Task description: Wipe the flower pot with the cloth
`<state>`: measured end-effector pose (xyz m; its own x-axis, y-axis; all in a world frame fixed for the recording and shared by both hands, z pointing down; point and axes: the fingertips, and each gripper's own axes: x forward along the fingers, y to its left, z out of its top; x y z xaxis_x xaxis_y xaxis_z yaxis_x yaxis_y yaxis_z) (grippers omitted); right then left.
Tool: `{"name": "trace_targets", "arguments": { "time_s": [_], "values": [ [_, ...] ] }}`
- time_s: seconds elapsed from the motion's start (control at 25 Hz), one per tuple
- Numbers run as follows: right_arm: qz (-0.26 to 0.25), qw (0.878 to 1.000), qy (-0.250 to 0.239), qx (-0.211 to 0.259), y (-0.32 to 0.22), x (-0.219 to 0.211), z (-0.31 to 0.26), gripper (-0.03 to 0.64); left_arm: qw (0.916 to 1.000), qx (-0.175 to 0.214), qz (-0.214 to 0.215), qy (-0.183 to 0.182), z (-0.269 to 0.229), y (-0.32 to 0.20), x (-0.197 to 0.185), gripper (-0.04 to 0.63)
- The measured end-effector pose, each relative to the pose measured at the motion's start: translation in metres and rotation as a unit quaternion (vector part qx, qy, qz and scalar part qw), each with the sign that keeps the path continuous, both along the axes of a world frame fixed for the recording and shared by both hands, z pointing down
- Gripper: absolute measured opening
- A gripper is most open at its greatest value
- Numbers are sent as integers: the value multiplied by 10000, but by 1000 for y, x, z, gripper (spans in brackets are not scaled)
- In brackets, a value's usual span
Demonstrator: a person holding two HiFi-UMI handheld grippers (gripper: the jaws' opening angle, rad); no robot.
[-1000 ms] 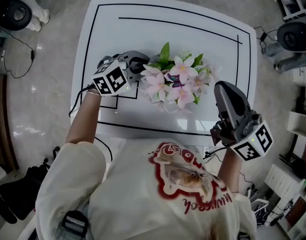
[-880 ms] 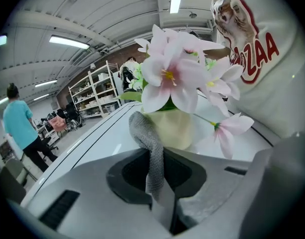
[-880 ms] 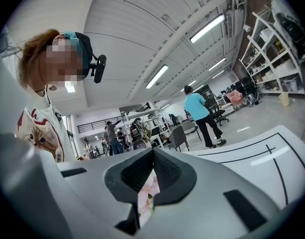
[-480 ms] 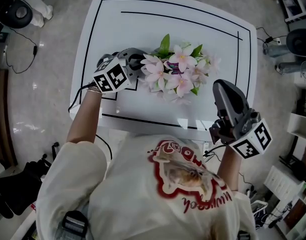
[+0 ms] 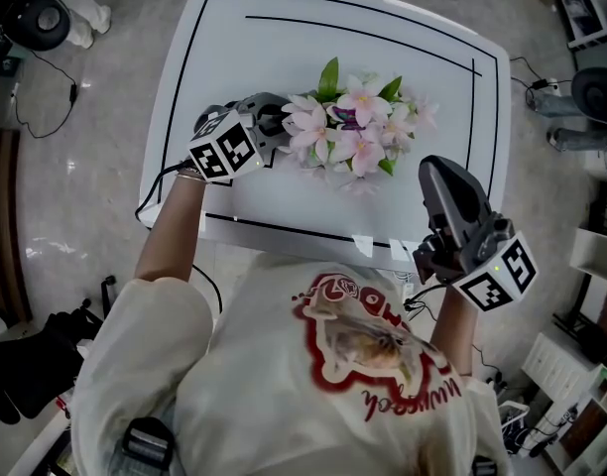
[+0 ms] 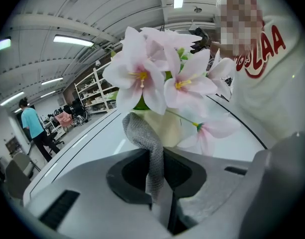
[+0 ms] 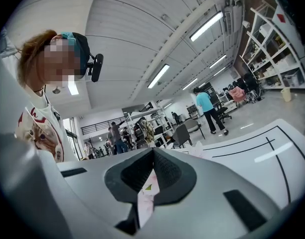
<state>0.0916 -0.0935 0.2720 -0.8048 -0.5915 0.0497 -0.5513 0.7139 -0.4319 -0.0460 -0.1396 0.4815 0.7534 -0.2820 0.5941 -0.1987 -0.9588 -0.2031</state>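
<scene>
1. a white table (image 5: 284, 58) marked with black lines is standing in a big open workshop hall, with shelves and people showing far off in the gripper views.
2. on the left, the left gripper (image 5: 272, 125) is pinching a grey woven cloth (image 6: 148, 146) between its jaws; the cloth is hanging limp and reaching up against the pot's near side.
3. in the middle of the table, the flower pot (image 6: 168, 127) is sitting upright, a pale cream one almost buried under pink flowers (image 5: 355, 132), so the head view is hardly showing it.
4. judging by looks, the pot is probably going to be light and top-heavy, with a smooth wall that could be sliding on the glossy table under a sideways wipe; the petals are looking soft and easy to bend.
5. the safest hold is seeming to be the bare wall low down, under the blooms, never the stems.
6. on the right, the right gripper (image 5: 440, 177) is hovering near the table's front edge, well apart from the pot, its jaws drawn together and gripping nothing.
</scene>
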Motion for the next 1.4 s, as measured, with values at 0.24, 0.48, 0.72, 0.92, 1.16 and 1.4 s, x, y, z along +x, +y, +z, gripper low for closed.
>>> {"name": "trace_targets", "arguments": {
  "time_s": [0.24,0.48,0.72,0.92,1.16,1.4],
  "values": [
    [-34,10000,-30,1,5,2,1,0,9999,-78,-108,37,1,8,-1,58],
    [-128,9999,-60,1,5,2,-1,-1,9997,-117,-235,22,1,18,-2,58],
    [-268,9996,-85,7,7,-1,-2,0,9995,-138,-285,15,1,26,1,58],
    [-332,9994,-102,2,9,-1,-1,-2,9994,-171,-296,-17,2,35,3,57],
    [-389,9991,-141,-27,12,-1,1,0,9993,-169,-344,-38,1,42,8,57],
    [-434,9989,-172,-67,14,-2,4,-2,9993,-143,-352,-28,1,49,15,57]
  ]
}}
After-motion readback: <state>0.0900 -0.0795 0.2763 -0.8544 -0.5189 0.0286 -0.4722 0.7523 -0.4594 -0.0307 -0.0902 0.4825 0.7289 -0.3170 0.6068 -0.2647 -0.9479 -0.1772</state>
